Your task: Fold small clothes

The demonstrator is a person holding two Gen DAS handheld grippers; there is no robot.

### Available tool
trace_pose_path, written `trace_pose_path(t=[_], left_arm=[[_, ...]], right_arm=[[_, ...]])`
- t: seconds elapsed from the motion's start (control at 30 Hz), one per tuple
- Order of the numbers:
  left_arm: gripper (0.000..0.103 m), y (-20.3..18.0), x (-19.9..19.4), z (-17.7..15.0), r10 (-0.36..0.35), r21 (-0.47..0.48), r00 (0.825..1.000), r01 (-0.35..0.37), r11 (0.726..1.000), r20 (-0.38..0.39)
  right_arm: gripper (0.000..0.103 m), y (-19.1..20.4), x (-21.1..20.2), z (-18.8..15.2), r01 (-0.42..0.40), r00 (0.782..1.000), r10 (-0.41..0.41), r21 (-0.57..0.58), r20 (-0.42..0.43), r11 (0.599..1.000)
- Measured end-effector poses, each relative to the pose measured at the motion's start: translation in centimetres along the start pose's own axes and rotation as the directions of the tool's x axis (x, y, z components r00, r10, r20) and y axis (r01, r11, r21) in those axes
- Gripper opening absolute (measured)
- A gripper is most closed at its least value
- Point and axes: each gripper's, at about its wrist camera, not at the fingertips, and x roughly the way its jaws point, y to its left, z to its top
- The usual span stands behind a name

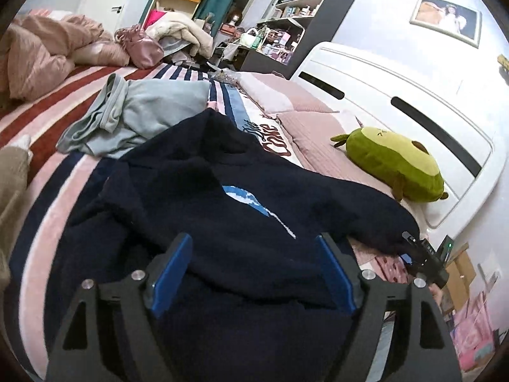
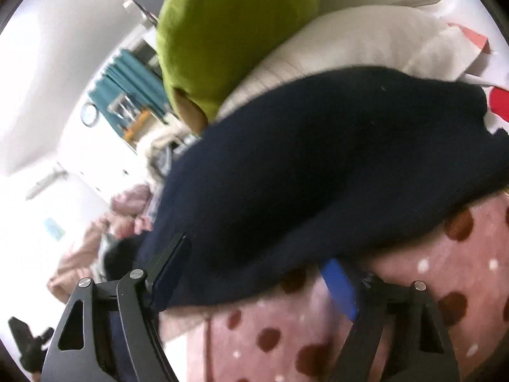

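A dark navy sweater [image 1: 222,210] with a light blue and white mark on it lies rumpled on the striped bed cover [image 1: 38,210]. My left gripper [image 1: 254,251] is open, its blue pads [image 1: 171,273] standing on either side of the sweater's near part. My right gripper [image 1: 410,254] shows at the sweater's right edge. In the right wrist view the right gripper [image 2: 257,273] is open, its jaws wide around the sweater's edge [image 2: 318,172], over a pink dotted blanket [image 2: 413,286]. A pale blue garment [image 1: 136,114] lies crumpled behind the sweater.
A green avocado plush [image 1: 394,162] lies on pink pillows [image 1: 305,111] by the white headboard [image 1: 397,89]. A pink duvet [image 1: 41,54] and a pile of clothes sit at the far end. Shelves [image 1: 296,16] stand beyond the bed.
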Motion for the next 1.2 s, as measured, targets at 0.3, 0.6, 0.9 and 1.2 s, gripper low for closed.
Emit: trace_pose_path(t=[0.3, 0.6, 0.9, 1.2], left_arm=[[0.076, -0.3, -1.0, 0.0, 0.021, -0.012, 0.999, -0.021, 1.0, 0.032], [0.077, 0.6, -2.0, -0.6, 0.026, -0.045, 0.999, -0.024, 0.999, 0.047], [0.077, 1.1, -1.7, -1.3, 0.027, -0.059, 0.999, -0.024, 0.998, 0.04], [0.077, 1.9, -2.0, -1.3, 0.001, -0.062, 0.998, 0.003, 0.998, 0.068]], right_arm=[[0.009, -1.0, 1.2, 0.2, 0.116, 0.993, -0.116, 0.006, 0.017, 0.993], [0.025, -2.1, 3.2, 0.9, 0.166, 0.984, -0.157, 0.129, -0.08, 0.978], [0.004, 1.7, -0.8, -0.5, 0.176, 0.98, -0.171, -0.044, 0.104, 0.983], [0.004, 11.7, -4.5, 1.0, 0.057, 0.977, 0.021, -0.357, 0.212, 0.932]])
